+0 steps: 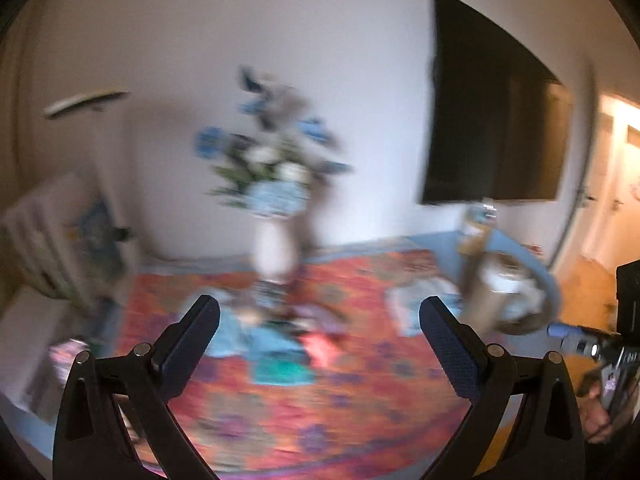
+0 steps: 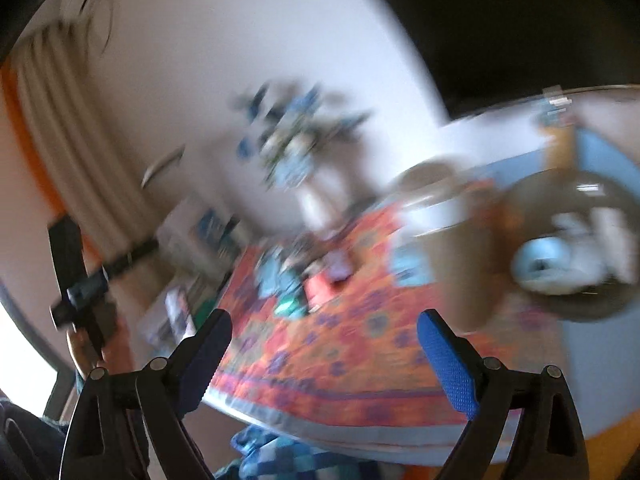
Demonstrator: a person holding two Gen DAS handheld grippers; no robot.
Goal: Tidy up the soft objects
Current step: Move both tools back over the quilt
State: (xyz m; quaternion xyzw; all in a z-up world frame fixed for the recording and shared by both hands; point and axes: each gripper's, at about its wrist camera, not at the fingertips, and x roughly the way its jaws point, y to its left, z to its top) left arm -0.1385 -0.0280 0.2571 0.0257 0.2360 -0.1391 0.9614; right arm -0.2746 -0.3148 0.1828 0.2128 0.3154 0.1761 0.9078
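Observation:
Both views are blurred. A heap of small soft things [image 1: 276,340], blue, teal and pink, lies mid-table on an orange-red patterned cloth [image 1: 360,400]. My left gripper [image 1: 320,316] hangs above the near side of the cloth, open, nothing between its fingers. A round dark basket [image 1: 516,304] with pale soft items stands at the right. In the right wrist view the heap [image 2: 292,280] lies ahead and the basket [image 2: 576,256] holds light blue and white soft things. My right gripper [image 2: 324,324] is open and empty over the cloth's near edge [image 2: 340,400].
A white vase of blue and white flowers [image 1: 276,240] stands behind the heap. A dark screen [image 1: 492,120] hangs on the wall. Books or boxes [image 1: 68,240] lean at the left. A blue checked cloth [image 2: 272,456] lies below the table edge.

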